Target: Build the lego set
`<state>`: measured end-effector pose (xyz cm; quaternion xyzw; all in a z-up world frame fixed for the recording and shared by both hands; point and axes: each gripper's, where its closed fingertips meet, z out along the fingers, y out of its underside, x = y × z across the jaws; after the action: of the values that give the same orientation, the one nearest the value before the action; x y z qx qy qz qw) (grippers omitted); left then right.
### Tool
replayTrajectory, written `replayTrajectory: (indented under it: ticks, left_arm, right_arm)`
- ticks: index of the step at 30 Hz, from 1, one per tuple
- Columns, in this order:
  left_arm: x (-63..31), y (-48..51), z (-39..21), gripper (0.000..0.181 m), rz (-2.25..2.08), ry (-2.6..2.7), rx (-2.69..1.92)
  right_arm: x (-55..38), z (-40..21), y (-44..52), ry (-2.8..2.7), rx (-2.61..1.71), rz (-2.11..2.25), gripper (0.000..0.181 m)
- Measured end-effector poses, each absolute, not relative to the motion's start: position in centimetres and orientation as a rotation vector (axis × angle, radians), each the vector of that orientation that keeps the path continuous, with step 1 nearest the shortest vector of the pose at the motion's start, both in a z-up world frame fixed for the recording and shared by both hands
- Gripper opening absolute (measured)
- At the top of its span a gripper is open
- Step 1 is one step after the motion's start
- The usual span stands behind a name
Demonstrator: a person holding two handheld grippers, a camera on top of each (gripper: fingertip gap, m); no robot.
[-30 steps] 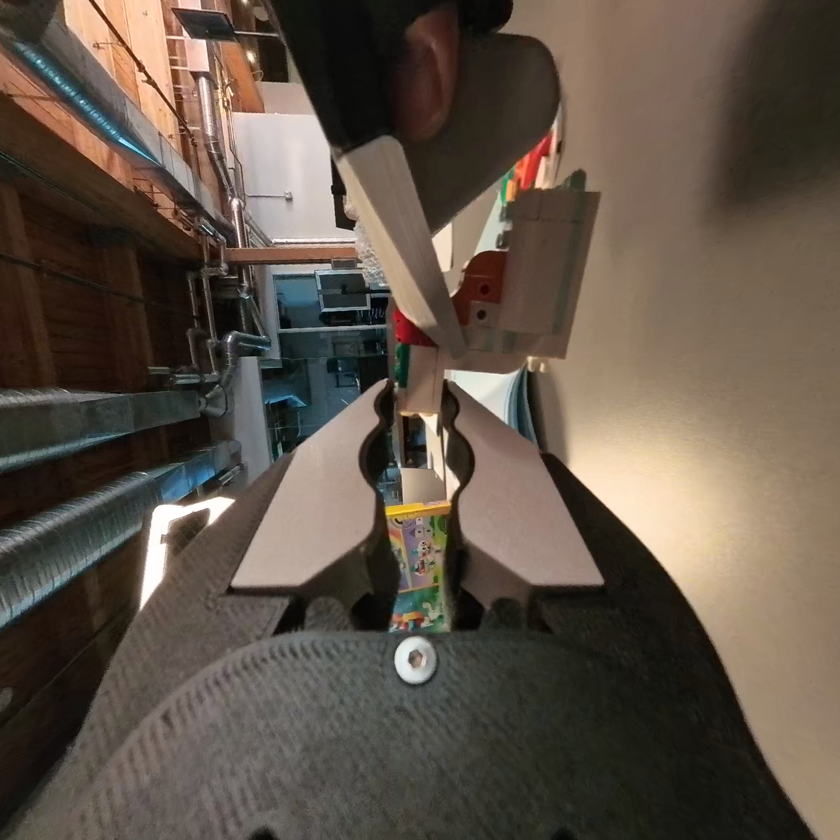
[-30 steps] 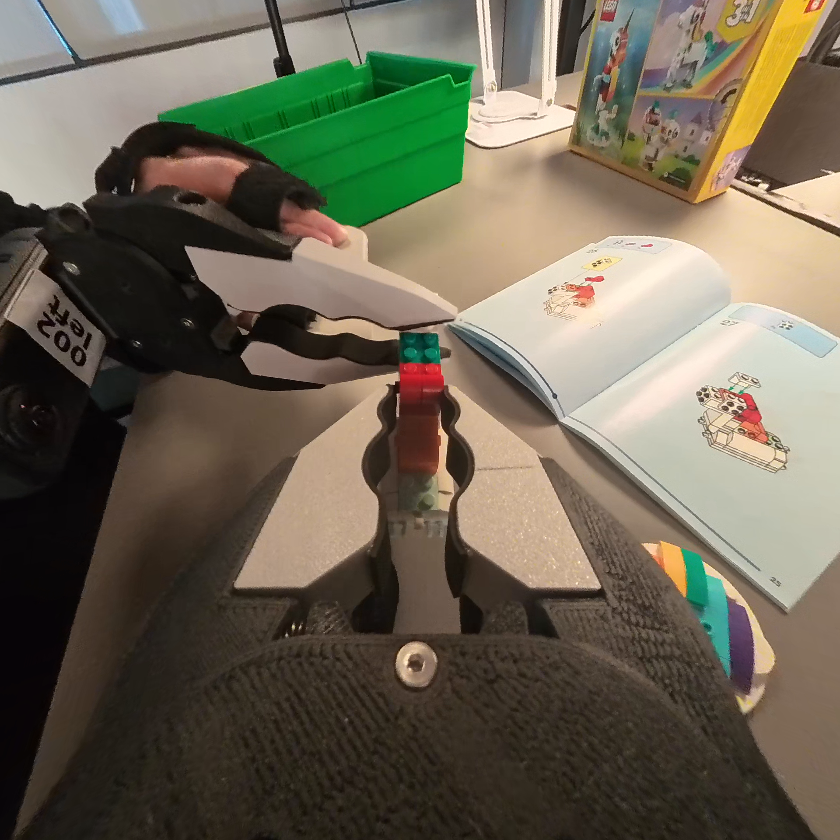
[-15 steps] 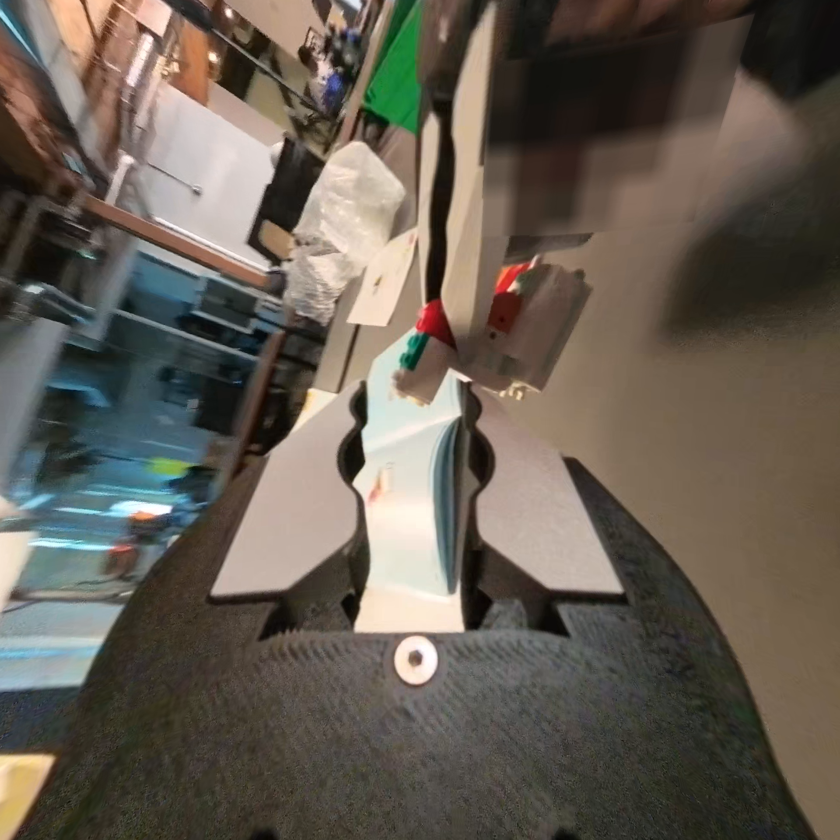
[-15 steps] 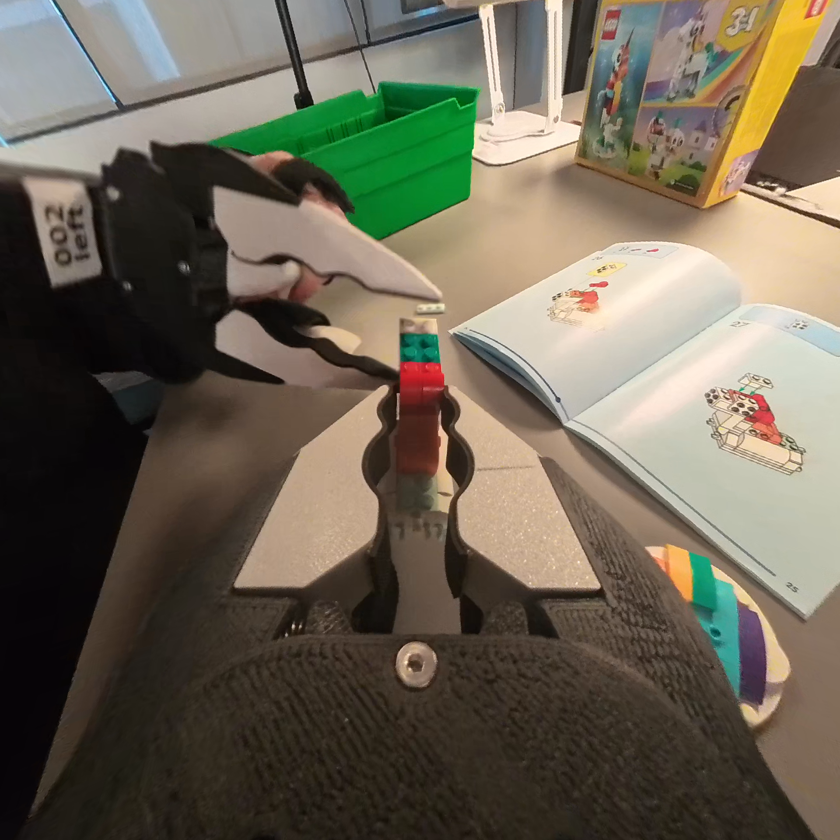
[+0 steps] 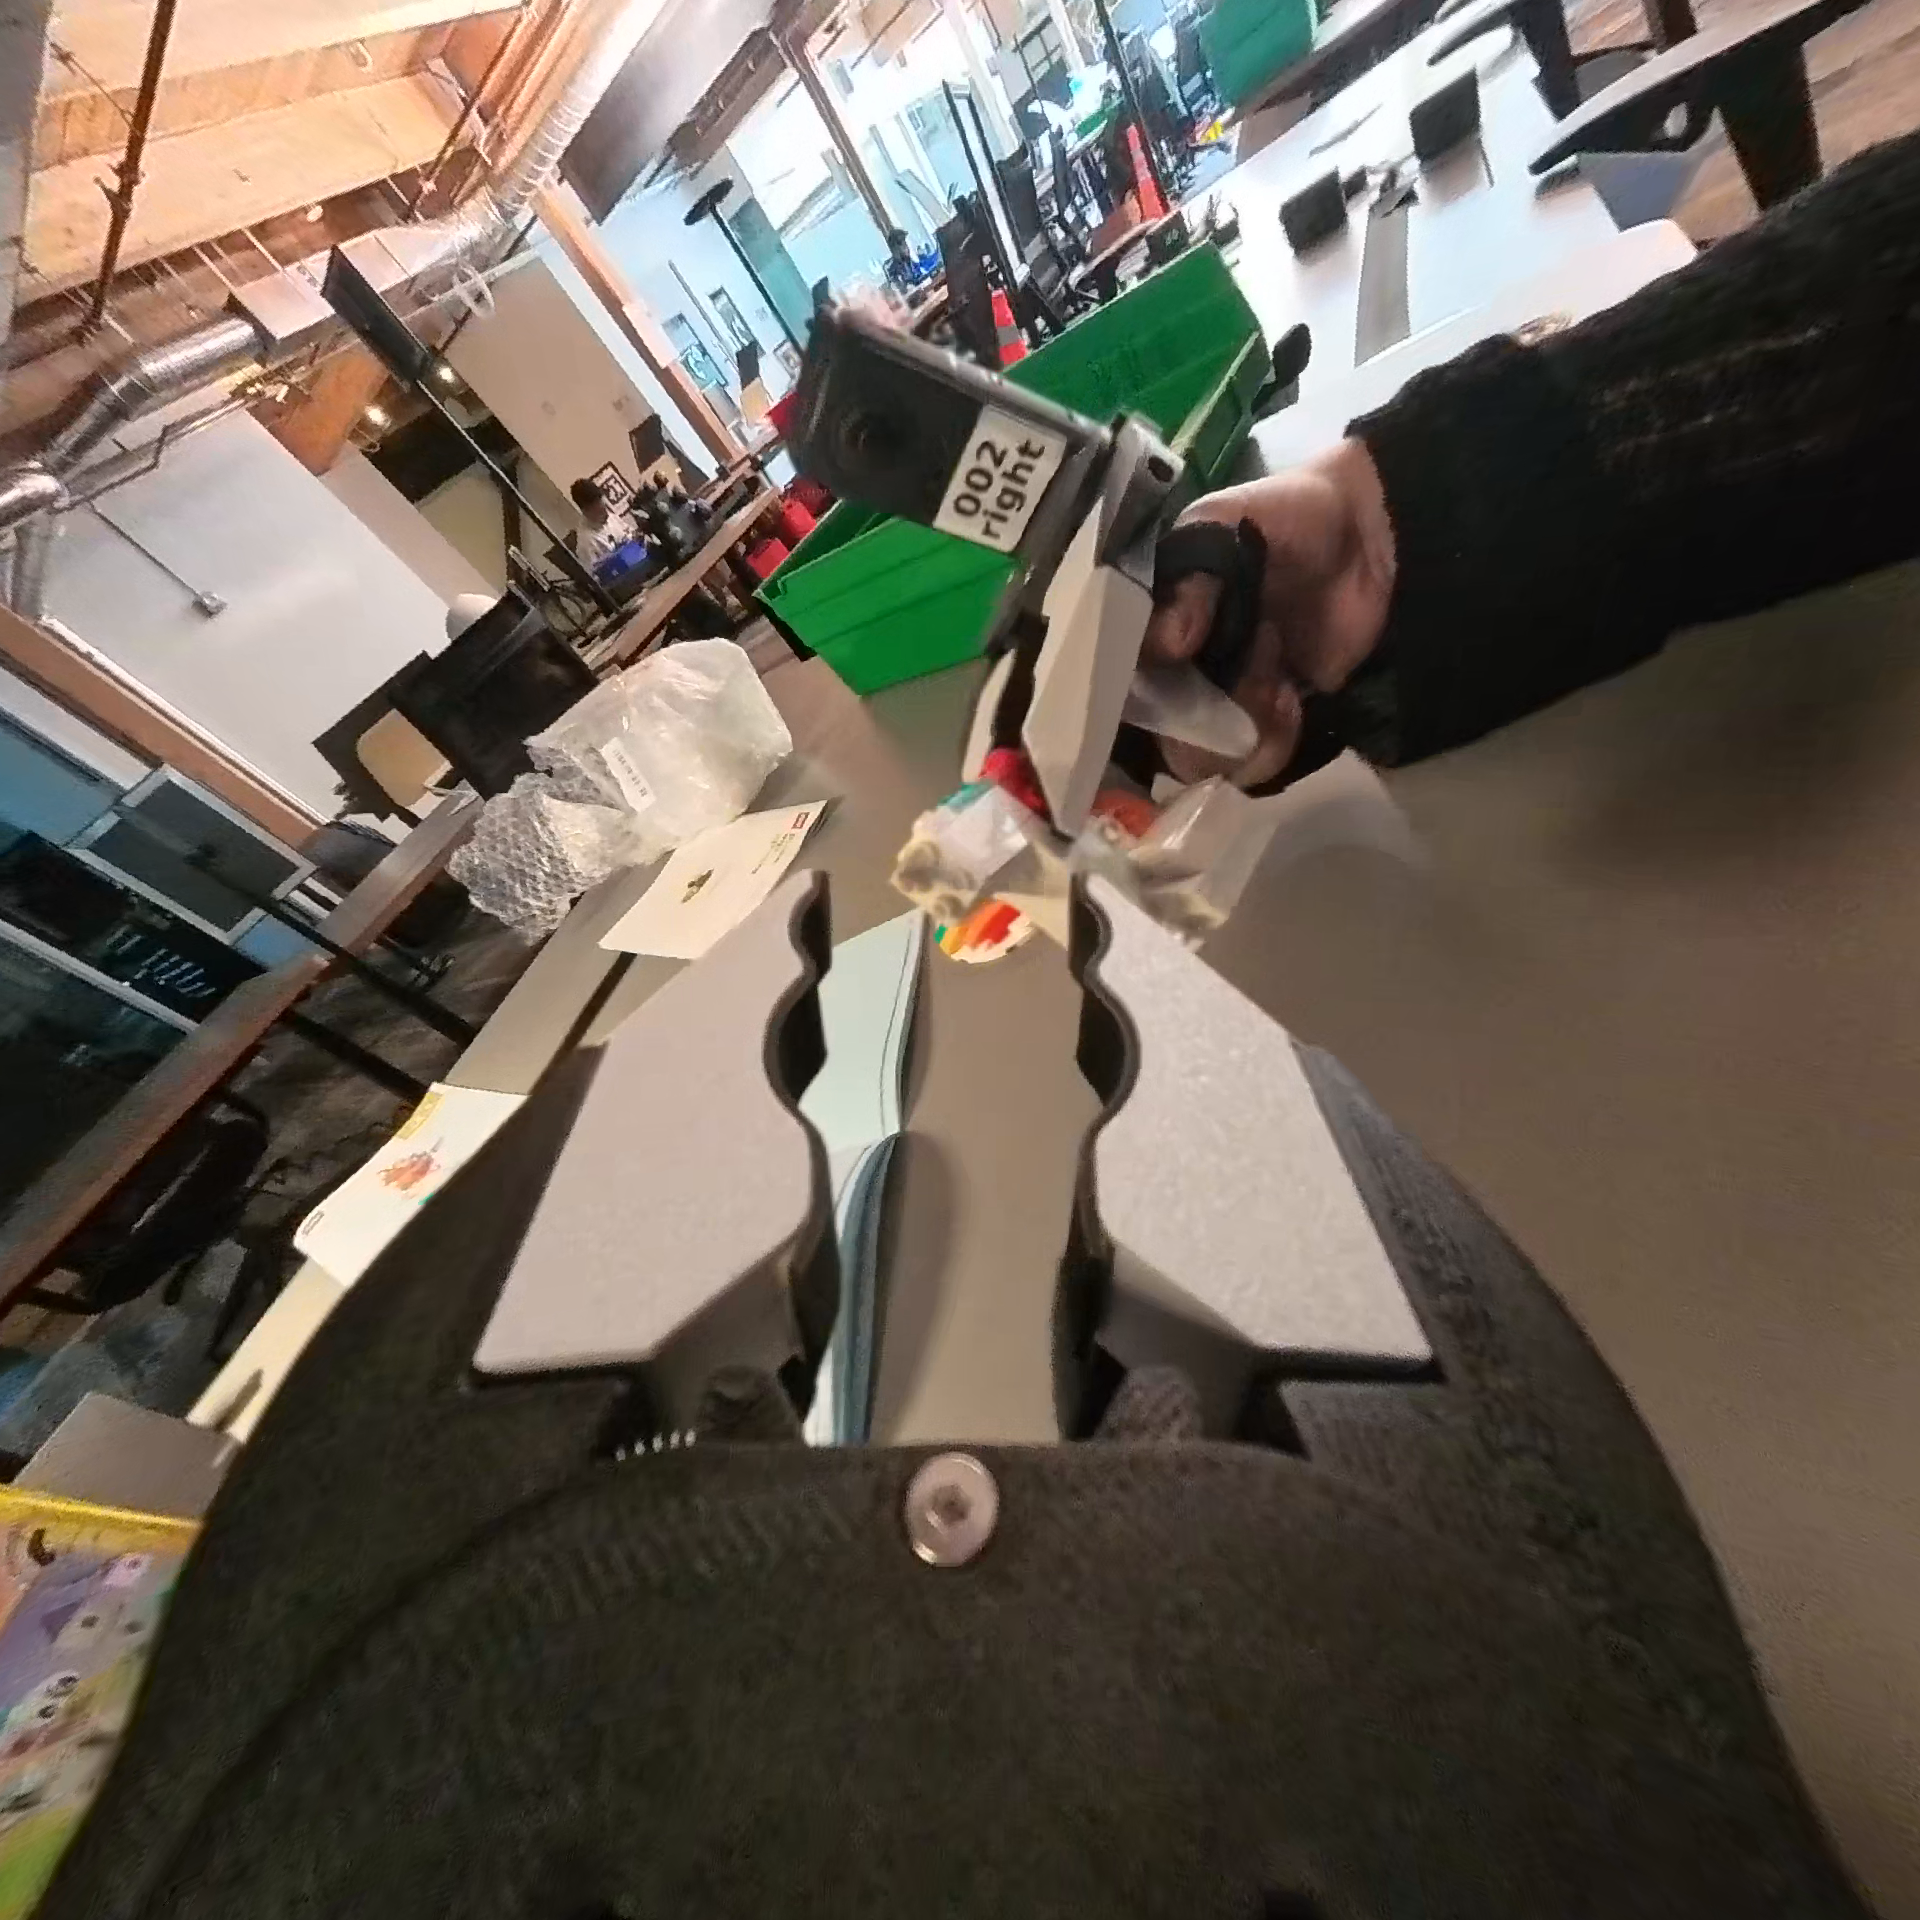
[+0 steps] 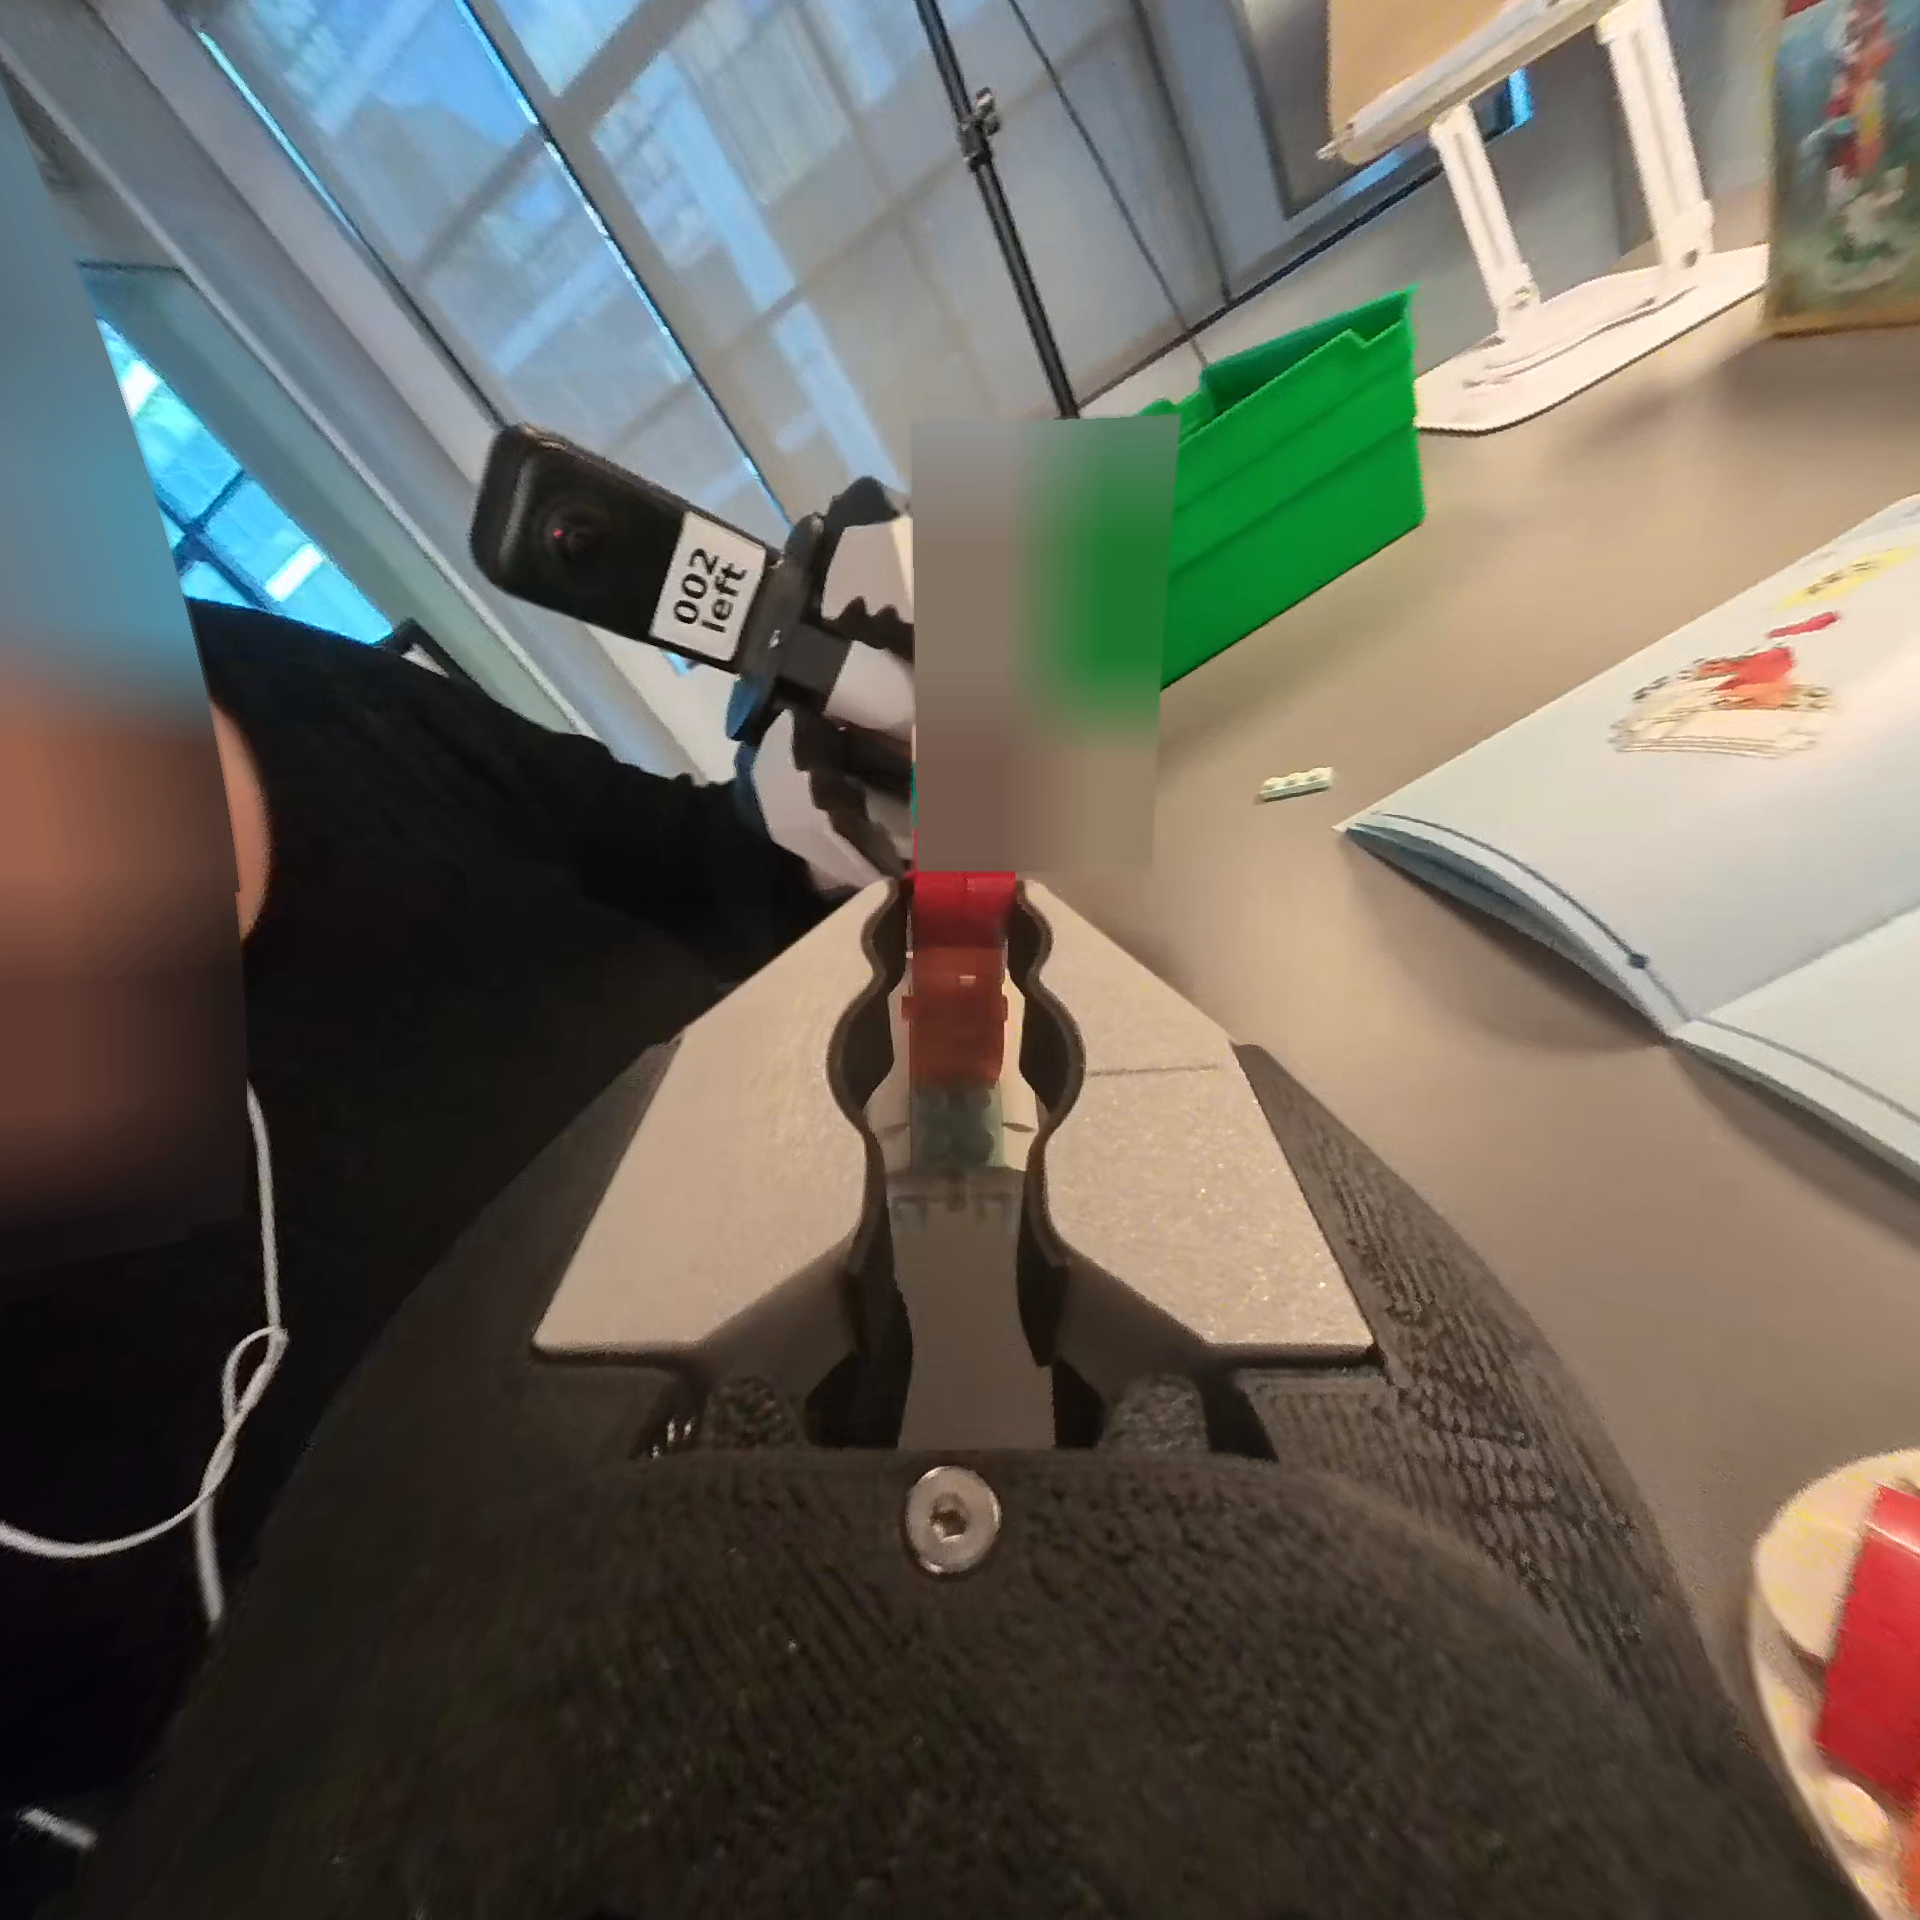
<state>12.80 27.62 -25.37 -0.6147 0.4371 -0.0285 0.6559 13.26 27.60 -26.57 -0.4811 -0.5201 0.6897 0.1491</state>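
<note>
My right gripper is shut on a small lego build stacked red, orange, teal and white. It holds the build up off the grey table. The build's far end is hidden by a blurred patch. The left wrist view shows the right gripper ahead with the blurred build at its tips. My left gripper is open and empty, a short way back from the build. It also shows in the right wrist view, up left. A small pale plate lies on the table.
An open instruction booklet lies to the right. A green bin, a white stand and the lego box stand behind. A rainbow piece sits near the booklet. Plastic bags and loose sheets lie farther off. My two grippers' fingertips are within a few centimetres of each other.
My left gripper let go of the white end of the build, opened wide and drew back. My right gripper tilted upward with the build still in it.
</note>
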Motion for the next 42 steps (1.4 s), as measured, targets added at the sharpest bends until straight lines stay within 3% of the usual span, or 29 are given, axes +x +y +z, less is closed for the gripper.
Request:
replayTrajectory:
  ticks: [1, 7, 16, 23, 26, 36, 42]
  left_arm:
    - [12.8, 27.5, -25.4, 0.044, -0.049, 1.004, -1.385]
    - [12.6, 27.3, -25.4, 0.025, 0.103, 1.062, -1.317]
    - [12.4, 27.1, -26.2, 0.016, 0.305, 1.184, -1.269]
    - [9.7, 26.9, -27.0, 0.046, 0.109, 1.019, -1.381]
    - [8.4, 27.1, -26.9, 0.045, -0.065, 0.872, -1.433]
    - [5.4, 27.7, -25.3, 0.045, -0.32, 0.612, -1.463]
    - [5.6, 27.7, -25.7, 0.049, -0.358, 0.607, -1.481]
  right_arm:
    - [13.3, -26.5, 27.3, -1.501, -1.381, 2.008, 0.017]
    - [13.1, -26.7, 26.9, -1.494, -1.391, 2.073, 0.018]
    - [12.9, -27.5, 26.9, -1.56, -1.383, 1.931, 0.017]
    - [12.6, -30.3, 29.1, -1.753, -1.286, 1.223, 0.018]
    - [12.4, -32.3, 29.3, -1.845, -1.27, 1.054, 0.018]
    - [12.3, -33.4, 28.6, -1.878, -1.316, 1.165, 0.018]
    - [12.7, -30.8, 29.7, -1.738, -1.228, 1.273, 0.04]
